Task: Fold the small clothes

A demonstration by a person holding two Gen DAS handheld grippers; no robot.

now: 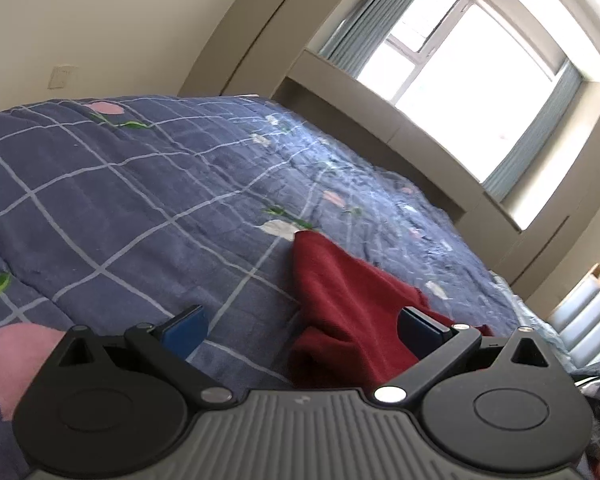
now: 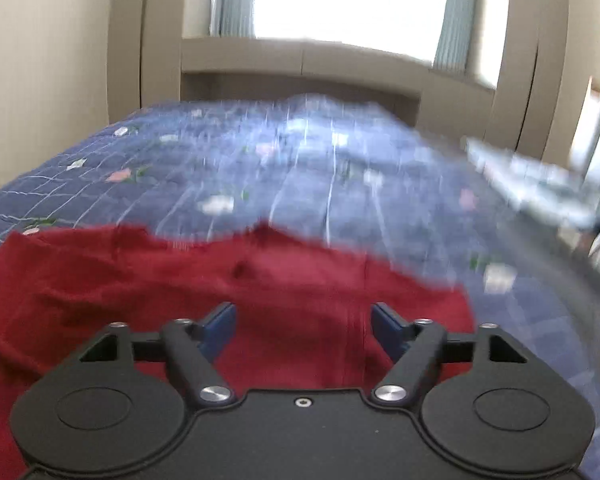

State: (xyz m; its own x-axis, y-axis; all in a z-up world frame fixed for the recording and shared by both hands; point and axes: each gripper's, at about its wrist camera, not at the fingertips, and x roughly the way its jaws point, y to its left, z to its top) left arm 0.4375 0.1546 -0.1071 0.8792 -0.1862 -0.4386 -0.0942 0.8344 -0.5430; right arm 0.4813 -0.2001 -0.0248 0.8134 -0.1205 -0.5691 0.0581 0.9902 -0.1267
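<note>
One dark-red knit garment (image 2: 228, 280) lies rumpled on blue checked floral quilt (image 1: 120, 184), folding barely begun. My left gripper (image 1: 302, 328) fingers spread wide, empty; my right gripper (image 2: 303, 322) fingers apart above cloth, gripping nothing.

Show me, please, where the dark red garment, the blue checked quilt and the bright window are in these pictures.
Dark red fabric garment (image 2: 284, 280): right wrist view, on its crumpled middle.
Blue checked quilt with flower print (image 1: 140, 200): left wrist view, on a bare stretch of it.
Bright window (image 1: 472, 80): left wrist view, on a pane.
</note>
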